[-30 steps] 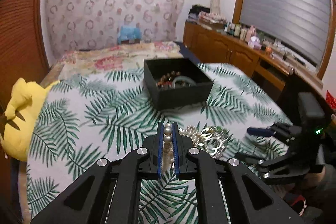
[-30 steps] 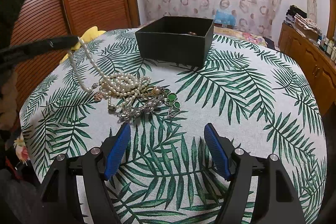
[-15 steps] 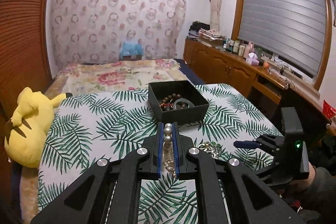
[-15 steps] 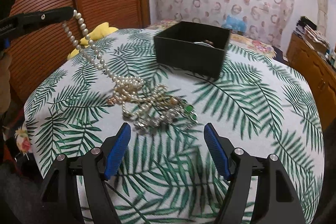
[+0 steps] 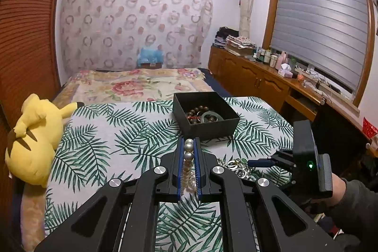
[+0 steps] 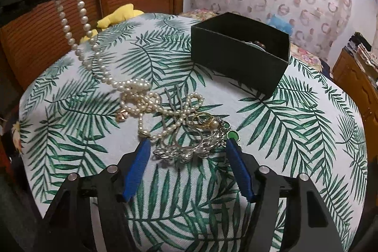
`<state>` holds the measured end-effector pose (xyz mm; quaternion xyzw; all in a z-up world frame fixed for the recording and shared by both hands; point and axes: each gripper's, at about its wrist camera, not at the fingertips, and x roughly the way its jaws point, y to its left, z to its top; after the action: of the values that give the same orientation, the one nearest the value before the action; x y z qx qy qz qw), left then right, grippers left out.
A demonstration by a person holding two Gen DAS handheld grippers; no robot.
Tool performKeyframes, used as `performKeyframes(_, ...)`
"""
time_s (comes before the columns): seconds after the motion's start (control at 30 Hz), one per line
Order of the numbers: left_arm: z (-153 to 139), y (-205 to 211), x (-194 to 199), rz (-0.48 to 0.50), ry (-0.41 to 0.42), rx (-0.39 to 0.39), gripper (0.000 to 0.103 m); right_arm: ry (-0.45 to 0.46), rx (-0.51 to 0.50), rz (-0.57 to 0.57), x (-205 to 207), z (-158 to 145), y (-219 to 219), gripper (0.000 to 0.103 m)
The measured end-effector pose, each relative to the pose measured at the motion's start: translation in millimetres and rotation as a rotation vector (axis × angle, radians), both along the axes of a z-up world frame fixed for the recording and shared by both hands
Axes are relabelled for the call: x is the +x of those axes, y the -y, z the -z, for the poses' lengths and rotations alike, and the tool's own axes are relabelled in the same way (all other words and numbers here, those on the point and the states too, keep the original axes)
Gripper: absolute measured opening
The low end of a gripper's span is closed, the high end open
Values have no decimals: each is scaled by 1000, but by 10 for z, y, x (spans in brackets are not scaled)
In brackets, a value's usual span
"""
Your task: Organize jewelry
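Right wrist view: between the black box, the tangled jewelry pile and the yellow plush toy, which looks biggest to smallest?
1. Jewelry pile, though it lies nearer the camera.
2. Black box, close behind in apparent size.
3. Yellow plush toy, mostly hidden behind the table.

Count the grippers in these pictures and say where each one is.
2. The left gripper is raised over the table, shut on the pearls. The right gripper is open beside the jewelry pile.
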<state>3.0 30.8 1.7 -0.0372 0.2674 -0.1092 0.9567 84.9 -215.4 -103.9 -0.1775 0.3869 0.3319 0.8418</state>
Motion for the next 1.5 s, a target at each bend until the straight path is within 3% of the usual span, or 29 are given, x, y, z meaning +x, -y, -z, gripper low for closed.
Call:
performKeyframes(0.07, 16, 9, 4, 3, -4, 0, 7, -3, 5, -12, 5, -3, 4, 60)
performKeyframes(1.3, 73, 42, 99, 16, -19, 4, 7, 96, 168, 33, -34, -712, 491, 60)
performKeyframes(1.5, -44, 117, 171, 37, 9, 5, 7, 121, 172, 40, 1, -829, 527, 60)
